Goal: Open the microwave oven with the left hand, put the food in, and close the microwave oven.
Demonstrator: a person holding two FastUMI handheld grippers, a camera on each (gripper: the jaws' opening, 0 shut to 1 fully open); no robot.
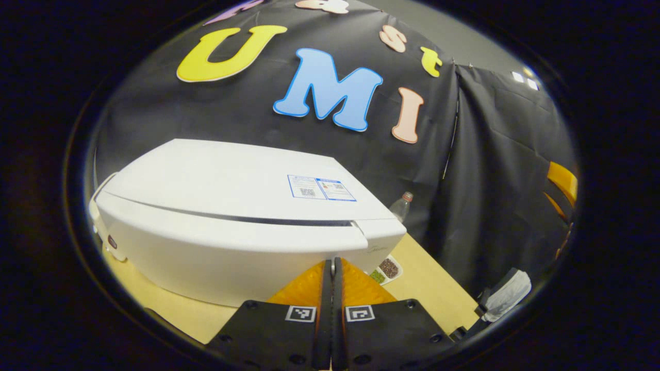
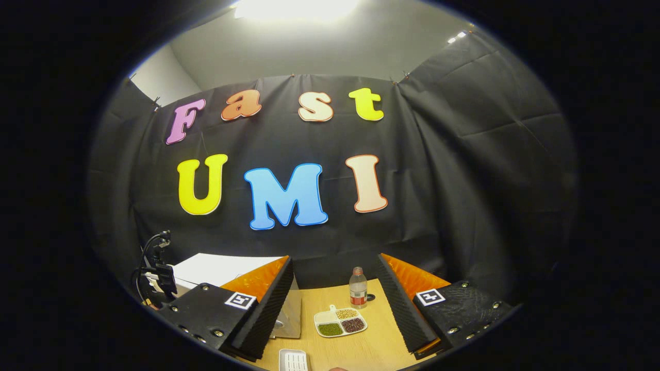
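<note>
Microwave [image 1: 242, 221] is seen shut on the desk [image 2: 371, 345]; left gripper [image 1: 332, 268] is closed empty against its front, right gripper [image 2: 335, 309] is held wide open above the food tray [image 2: 340, 322].

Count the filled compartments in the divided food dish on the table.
3. In the right gripper view, the divided dish holds green beans front left, dark red beans front right, and pale yellow beans at the back. No further compartment is visible.

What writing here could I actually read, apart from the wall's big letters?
White and blue sticker on the white microwave oven: too small to read.
Faint script logo on its front corner: blurred.
Red label on the clear plastic bottle: too small.
Square black-and-white markers on the left tool: patterns, no words.
</note>
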